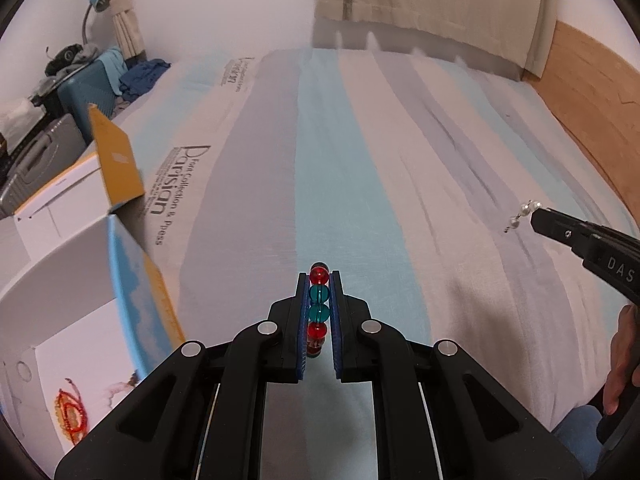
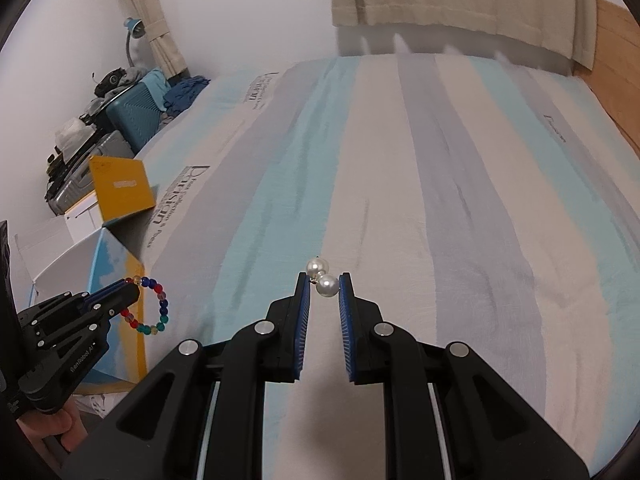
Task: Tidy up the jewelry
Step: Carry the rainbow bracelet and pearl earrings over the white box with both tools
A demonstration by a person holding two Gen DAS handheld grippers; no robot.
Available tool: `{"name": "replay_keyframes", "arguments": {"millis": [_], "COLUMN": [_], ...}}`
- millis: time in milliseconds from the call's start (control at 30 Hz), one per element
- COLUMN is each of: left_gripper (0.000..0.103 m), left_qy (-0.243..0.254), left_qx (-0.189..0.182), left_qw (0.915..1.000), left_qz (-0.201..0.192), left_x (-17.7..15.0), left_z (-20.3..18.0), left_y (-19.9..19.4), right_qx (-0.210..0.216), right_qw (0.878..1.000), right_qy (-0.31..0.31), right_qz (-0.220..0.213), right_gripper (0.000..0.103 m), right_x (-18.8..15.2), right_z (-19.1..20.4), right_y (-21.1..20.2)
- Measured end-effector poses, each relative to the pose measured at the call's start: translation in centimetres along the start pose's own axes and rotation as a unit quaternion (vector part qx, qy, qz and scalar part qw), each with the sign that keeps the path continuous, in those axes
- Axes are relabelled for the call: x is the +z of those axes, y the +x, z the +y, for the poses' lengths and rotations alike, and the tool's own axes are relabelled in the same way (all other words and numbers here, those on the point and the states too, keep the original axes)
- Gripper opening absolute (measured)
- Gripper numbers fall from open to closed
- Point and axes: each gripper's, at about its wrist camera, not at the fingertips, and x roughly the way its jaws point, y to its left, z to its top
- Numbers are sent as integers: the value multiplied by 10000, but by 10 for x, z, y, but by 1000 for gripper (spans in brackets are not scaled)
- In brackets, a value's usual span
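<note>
Left gripper (image 1: 319, 280) pinching bead bracelet (image 1: 319, 308) above striped bed (image 1: 360, 160), beside open box (image 1: 60, 280). Right gripper (image 2: 323, 280) clamping pearl earring (image 2: 327, 285) at tips. Both light, beads hard and slippery; bracelet loop floppy. Hold across bead middle.

My left gripper (image 1: 319, 280) pinches a bracelet of red and teal glass beads (image 1: 319, 308) above the blue-grey striped bedsheet (image 1: 400, 160).
</note>
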Motion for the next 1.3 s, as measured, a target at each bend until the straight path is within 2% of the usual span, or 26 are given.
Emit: {"name": "replay_keyframes", "arguments": {"millis": [300,533,933,1133,1300], "left_gripper": [8,8,9,8,9], "left_qy": [-171,-342,-801,-1064,-1279], "left_qx": [109,244,733,1024,1222], "left_qw": [9997,9988,9932,9884,9841], "left_qz": [-137,-248,-426,-364,-167], "left_x": [-8,-15,-37,-59,-85], "left_z": [32,66,153,200,236], "left_y": [-33,-59,-110,-125,-129], "right_qx": [118,312,871,1203,1365], "right_qw": [9997,9983,9891,9797,9728], "right_qy": [-222,-483,-1170,-1593,-1873], "right_qz": [8,-61,-187,-183,57], "right_gripper": [14,14,14,14,14], "right_x": [-3,0,-4,-18,-35], "right_z": [46,97,217,278,326], "right_y": [-11,-16,-29,-33,-18]}}
